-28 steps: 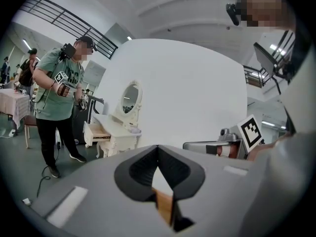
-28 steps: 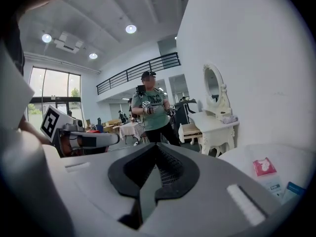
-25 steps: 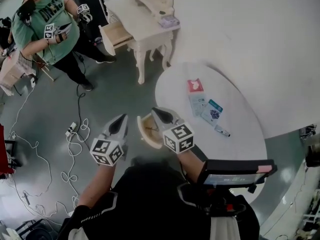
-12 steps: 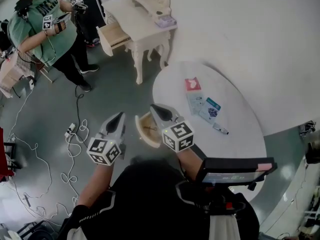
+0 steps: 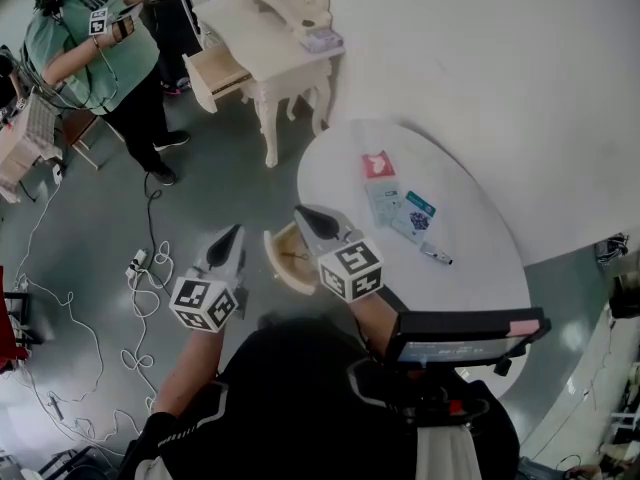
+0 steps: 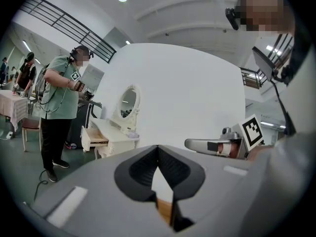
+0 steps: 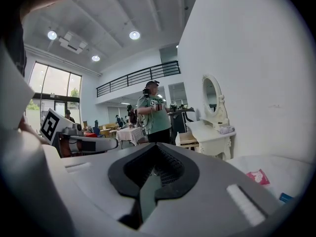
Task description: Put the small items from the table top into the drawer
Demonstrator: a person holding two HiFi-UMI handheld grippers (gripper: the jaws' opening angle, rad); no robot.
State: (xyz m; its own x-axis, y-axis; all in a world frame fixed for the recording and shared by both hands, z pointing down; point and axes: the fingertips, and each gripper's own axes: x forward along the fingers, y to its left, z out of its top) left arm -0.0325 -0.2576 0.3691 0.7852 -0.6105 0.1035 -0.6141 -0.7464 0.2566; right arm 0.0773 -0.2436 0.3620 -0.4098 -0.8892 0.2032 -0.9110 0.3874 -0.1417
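On the round white table (image 5: pixel 470 268) lie a red packet (image 5: pixel 377 165), a pale packet (image 5: pixel 383 203), a blue-and-white packet (image 5: pixel 416 216) and a small dark pen (image 5: pixel 436 256). The table's wooden drawer (image 5: pixel 285 256) stands pulled out at its left edge. My right gripper (image 5: pixel 303 214) hovers over the drawer, shut and holding nothing. My left gripper (image 5: pixel 232 236) hangs over the floor left of the drawer, also shut and bare. In the right gripper view the jaws (image 7: pixel 155 147) meet, and the red packet (image 7: pixel 257 177) shows at lower right.
A white dressing table (image 5: pixel 270 38) with a mirror and an open drawer stands at the back. A person in a green shirt (image 5: pixel 90 38) stands beside it, holding grippers. Cables (image 5: pixel 60 308) trail over the grey floor on the left. A screen (image 5: pixel 465 333) sits at my chest.
Both grippers have drifted slightly left with the view and stay shut. The person in green has moved toward the upper left.
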